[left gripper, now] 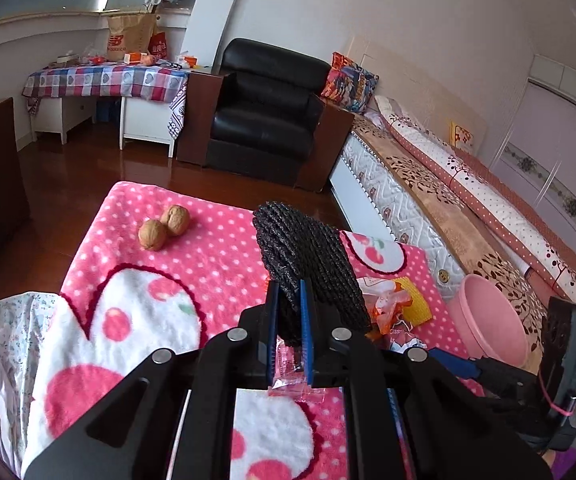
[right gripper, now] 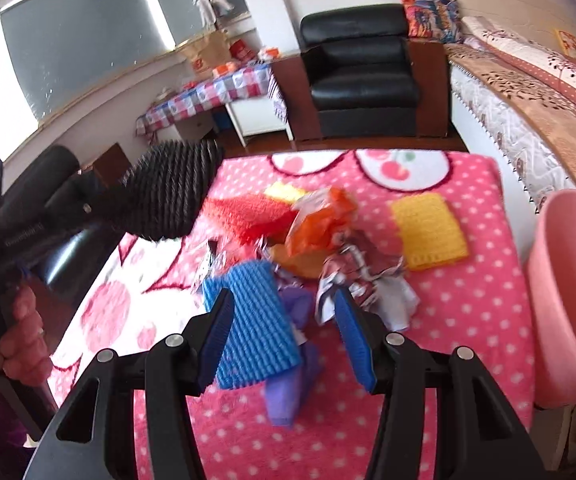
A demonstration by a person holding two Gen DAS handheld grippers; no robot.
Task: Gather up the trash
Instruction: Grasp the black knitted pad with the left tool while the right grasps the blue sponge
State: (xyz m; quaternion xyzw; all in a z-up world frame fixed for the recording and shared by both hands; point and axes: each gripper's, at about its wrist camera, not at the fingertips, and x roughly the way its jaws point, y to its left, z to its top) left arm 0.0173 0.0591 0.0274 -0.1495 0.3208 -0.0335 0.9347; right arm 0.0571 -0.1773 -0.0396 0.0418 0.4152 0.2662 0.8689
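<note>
My left gripper (left gripper: 289,322) is shut on a black foam net sleeve (left gripper: 308,264) and holds it above the pink dotted blanket (left gripper: 207,256); the sleeve also shows in the right wrist view (right gripper: 167,192). A clear wrapper (left gripper: 296,386) lies under the left fingers. My right gripper (right gripper: 283,316) is open above a pile of trash: a blue ribbed pad (right gripper: 255,320), a purple piece (right gripper: 292,392), a crumpled printed wrapper (right gripper: 364,276), an orange wrapper (right gripper: 320,220), a red pad (right gripper: 247,212) and a yellow pad (right gripper: 428,232). A pink bin (right gripper: 568,300) stands at the right.
Two walnuts (left gripper: 163,226) lie on the blanket's far left part. The pink bin (left gripper: 492,316) sits beside a bed (left gripper: 468,200). A black armchair (left gripper: 267,112) and a table with a checked cloth (left gripper: 107,80) stand behind. A floral cloth (left gripper: 3,340) lies at left.
</note>
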